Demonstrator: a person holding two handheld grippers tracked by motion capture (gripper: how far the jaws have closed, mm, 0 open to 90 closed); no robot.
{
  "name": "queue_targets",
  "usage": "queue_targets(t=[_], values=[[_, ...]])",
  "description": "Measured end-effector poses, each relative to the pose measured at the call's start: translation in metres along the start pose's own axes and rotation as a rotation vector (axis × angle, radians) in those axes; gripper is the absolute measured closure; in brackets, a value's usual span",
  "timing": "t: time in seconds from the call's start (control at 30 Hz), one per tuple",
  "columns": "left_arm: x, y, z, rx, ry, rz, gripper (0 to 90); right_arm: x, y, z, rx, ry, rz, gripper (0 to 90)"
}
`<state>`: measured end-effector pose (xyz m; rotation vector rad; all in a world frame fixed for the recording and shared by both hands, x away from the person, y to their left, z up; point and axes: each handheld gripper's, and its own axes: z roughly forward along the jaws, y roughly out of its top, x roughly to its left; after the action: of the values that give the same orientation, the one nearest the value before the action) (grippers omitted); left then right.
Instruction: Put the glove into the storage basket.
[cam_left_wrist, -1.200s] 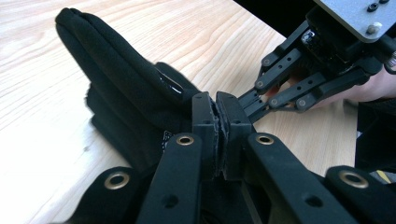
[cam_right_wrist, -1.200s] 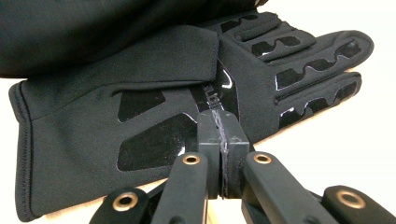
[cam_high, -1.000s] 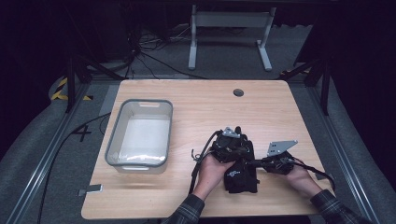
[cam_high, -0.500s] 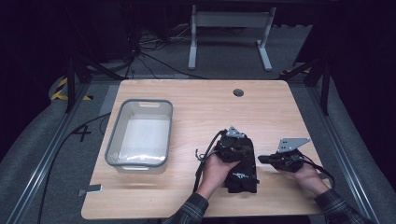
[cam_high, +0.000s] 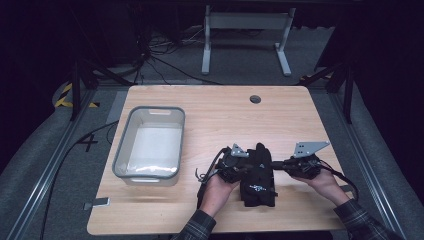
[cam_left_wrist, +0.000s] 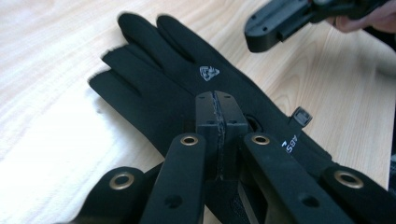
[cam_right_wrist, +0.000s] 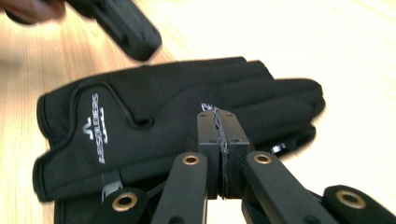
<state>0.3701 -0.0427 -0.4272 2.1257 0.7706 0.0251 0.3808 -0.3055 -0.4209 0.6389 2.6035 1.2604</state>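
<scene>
Left gripper (cam_left_wrist: 217, 116): jaws pressed together, nothing between them, over the black gloves (cam_high: 257, 175)
Right gripper (cam_right_wrist: 219, 135): jaws likewise closed and empty, over the gloves at the table's near edge
Risk: closed jaws may shove the stacked gloves apart rather than grasp them
Surface: pale wooden table (cam_high: 220, 112), clear plastic bin (cam_high: 150, 142) to the left
Room: dark, cables (cam_high: 155, 60) and a metal stand (cam_high: 245, 35) beyond

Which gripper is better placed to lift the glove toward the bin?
Left, probably. The left gripper sits over the black glove, nearer the grey bin. The right gripper reaches from the far side. Both jaws look closed.
</scene>
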Motion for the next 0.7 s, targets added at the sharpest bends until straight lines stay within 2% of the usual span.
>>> queue_targets(t=[0.1,0.23,0.3,0.37,0.43,0.7], values=[[-0.001,0.0,0.006,0.017,-0.003,0.002,89.5,0.0,0.003,0.006,0.004,0.004,-0.011,89.8],[-0.005,-0.002,0.018,0.052,-0.008,0.012,89.5,-0.001,0.004,0.02,0.036,0.016,-0.021,89.8],[-0.006,-0.003,0.024,0.068,-0.009,0.014,89.5,-0.001,0.002,0.027,0.063,0.016,-0.025,89.9],[-0.006,-0.004,0.029,0.089,0.002,0.027,89.5,-0.001,-0.003,0.034,0.116,0.007,-0.041,89.9],[-0.006,-0.005,0.032,0.099,0.001,0.028,89.6,-0.002,-0.007,0.038,0.135,0.01,-0.044,90.0],[-0.004,-0.003,0.033,0.112,0.018,0.042,89.7,-0.001,-0.01,0.037,0.133,0.026,-0.037,90.0]])
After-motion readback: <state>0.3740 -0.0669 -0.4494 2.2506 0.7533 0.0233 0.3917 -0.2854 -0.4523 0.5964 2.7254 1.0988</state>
